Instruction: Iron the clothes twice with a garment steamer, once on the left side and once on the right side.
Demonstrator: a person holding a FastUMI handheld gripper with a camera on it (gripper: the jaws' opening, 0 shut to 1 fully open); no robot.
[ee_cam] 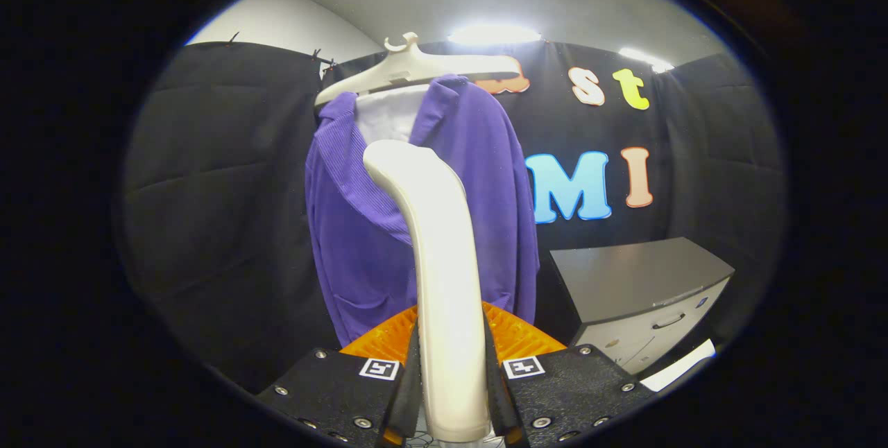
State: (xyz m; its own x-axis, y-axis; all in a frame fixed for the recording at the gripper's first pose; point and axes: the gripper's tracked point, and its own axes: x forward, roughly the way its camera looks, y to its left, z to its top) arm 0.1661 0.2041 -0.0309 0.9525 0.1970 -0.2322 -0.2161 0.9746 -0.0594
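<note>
With the steamer [444, 281] clamped between both fingers of the gripper [452, 392], the purple jacket [361, 247] could be pushed off its hanger [409, 70] if pressed too hard.

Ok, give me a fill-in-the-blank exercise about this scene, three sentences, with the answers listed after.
1. The gripper is shut on the handle of the white ____.
2. The purple jacket hangs on a white ____.
3. To the right of the jacket, against the black wall, stands a grey ____ with a drawer handle on its front.

Missing words: steamer; hanger; cabinet.
</note>
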